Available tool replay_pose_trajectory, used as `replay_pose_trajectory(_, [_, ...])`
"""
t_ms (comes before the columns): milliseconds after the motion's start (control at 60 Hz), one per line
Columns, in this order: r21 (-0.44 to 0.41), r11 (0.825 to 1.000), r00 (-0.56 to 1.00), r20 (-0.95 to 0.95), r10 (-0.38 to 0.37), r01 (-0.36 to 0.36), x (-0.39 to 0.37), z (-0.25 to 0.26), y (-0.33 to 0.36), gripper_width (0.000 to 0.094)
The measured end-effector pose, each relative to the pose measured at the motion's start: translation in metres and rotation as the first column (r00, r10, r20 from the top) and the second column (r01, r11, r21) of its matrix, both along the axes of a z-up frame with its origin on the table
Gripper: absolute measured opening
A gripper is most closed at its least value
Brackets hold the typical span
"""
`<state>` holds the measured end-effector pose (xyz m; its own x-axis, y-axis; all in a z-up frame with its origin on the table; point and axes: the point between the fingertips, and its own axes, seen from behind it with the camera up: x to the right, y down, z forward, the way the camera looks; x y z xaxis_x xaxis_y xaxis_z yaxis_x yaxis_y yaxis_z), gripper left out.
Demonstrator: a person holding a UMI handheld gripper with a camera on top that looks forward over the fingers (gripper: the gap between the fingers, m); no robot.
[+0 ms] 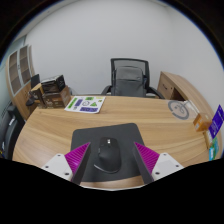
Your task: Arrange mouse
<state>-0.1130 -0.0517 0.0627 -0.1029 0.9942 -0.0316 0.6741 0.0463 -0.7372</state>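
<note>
I held the tongs [108,163] spread apart, their magenta pads [78,158] flanking a rounded matte-black computer mouse [107,157] without visibly pressing it. The mouse rested on a dark, flat rectangular mouse mat [108,137] lying on the smooth light-wood counter [60,125]. Beyond the mat lay a green-and-white printed sheet [85,103], and a black mesh-backed office chair [130,76] stood behind the counter's far edge.

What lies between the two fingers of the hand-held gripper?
In the gripper view, a black mouse lies between the hand-held gripper fingers, resting on a dark mouse pad; gaps remain either side.
</note>
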Motion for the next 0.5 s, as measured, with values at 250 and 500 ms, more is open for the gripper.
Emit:
replay_pose_trajectory(250, [-0.044, 0.998, 0.998, -0.05, -0.042, 0.04, 0.141, 0.122, 0.03, 0.0858])
replay_pose_trajectory(500, [0.026, 0.997, 0.996, -0.052, -0.069, 0.07, 0.286, 0.167, 0.057, 0.0856])
